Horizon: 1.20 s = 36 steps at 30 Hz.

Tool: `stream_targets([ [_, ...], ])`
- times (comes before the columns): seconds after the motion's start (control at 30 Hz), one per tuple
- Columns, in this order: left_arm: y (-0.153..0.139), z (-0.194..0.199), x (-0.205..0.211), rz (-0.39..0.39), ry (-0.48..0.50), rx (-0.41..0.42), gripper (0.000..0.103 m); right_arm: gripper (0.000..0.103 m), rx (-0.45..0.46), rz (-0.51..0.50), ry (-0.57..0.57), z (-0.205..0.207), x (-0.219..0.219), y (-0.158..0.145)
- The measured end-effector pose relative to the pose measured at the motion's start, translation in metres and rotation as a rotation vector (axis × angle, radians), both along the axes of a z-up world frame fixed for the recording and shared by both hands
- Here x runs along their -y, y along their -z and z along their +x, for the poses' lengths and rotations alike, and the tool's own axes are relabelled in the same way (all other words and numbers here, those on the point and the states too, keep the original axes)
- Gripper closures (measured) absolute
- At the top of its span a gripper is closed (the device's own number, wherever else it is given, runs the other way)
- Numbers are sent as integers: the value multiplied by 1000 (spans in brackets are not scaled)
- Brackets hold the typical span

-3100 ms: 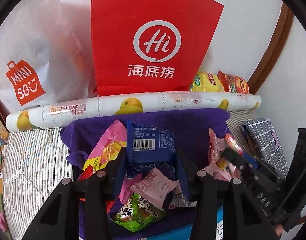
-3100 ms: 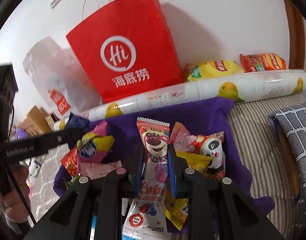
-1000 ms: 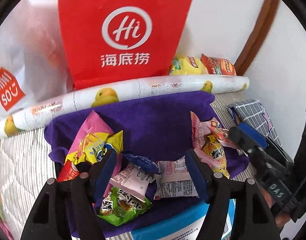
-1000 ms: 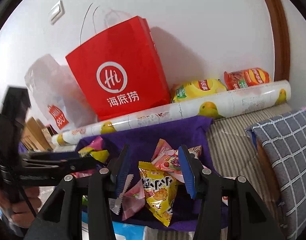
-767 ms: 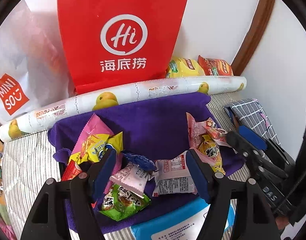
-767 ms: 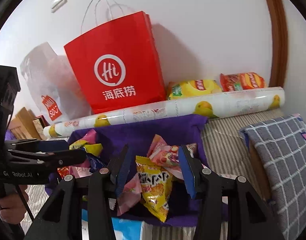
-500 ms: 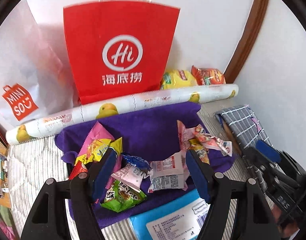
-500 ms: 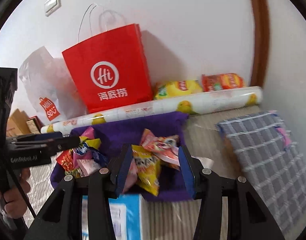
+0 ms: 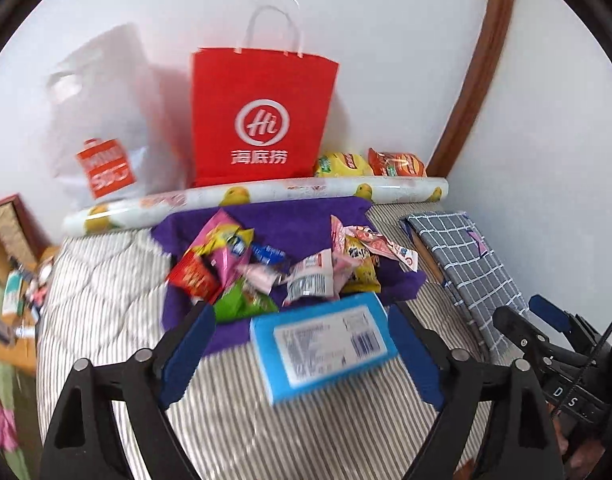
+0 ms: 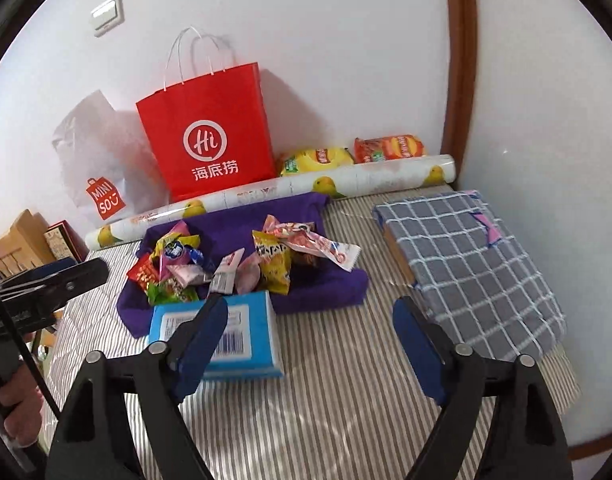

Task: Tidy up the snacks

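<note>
Both grippers are tilting down over the striped bed, the left gripper (image 9: 298,344) and right gripper (image 10: 309,340) having just been opening their jaws wide, with nothing gripped between them. Just beyond them the blue box (image 9: 325,340) is lying flat, long side crosswise. Behind the box, the snacks (image 10: 242,260) are lying heaped on the purple cloth (image 10: 321,284), pointing in mixed directions.
</note>
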<state>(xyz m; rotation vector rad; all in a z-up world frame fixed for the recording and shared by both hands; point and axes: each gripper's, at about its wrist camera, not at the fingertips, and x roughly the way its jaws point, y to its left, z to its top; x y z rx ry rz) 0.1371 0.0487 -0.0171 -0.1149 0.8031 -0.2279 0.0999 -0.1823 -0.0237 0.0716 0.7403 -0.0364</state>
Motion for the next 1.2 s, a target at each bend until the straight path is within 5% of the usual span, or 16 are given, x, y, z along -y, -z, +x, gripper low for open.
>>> stream_targets([
  [0.23, -10, -69, -8, 12, -104, 39, 8, 6, 35, -56, -29, -56, -14, -14],
  [0.57, -16, -134, 13, 38, -110, 73, 7, 4, 55, -57, -26, -117, -11, -31],
  [0.83, -25, -157, 27, 39, -92, 100, 7, 4, 99, -83, -62, -152, -15, -43],
  [1.2, -21, -150, 22, 52, -108, 95, 7, 4, 85, -98, -56, -151, -15, -40],
])
